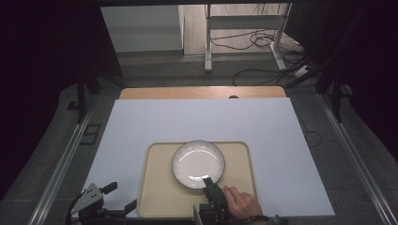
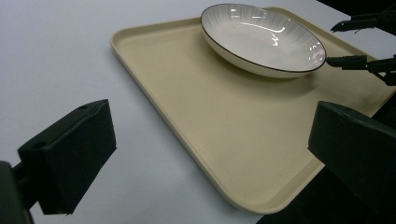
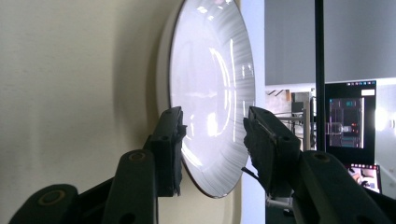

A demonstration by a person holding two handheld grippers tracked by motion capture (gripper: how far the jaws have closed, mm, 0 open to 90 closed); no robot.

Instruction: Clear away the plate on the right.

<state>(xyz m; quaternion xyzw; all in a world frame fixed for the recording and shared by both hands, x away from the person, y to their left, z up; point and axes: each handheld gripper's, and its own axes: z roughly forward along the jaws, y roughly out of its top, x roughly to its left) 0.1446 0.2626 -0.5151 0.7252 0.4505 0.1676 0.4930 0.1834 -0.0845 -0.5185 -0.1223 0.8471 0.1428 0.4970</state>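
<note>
While the right hand-held gripper (image 1: 210, 183) straddles the near rim of the white ribbed ceramic bowl (image 1: 198, 163), its jaws stand apart.
Bowl rests on the beige plastic tray (image 1: 159, 187); a shallow bite could let the glazed rim slip. Left hand-held gripper (image 1: 112, 197) idles open.

- right tool (image 1: 208, 181): body cut off by the bottom edge of the high view; the hand (image 1: 241, 202) behind it is cut at the wrist. whether its pads press the rim cannot be told.
- left tool (image 1: 119, 197): rear cut off at the bottom edge of the high view.
- shallow white ribbed ceramic bowl with a dark rim (image 3: 210, 93): top cut off in the right gripper view.
- beige rectangular plastic tray (image 2: 210, 121): right corner hidden behind a black jaw in the left gripper view.
</note>
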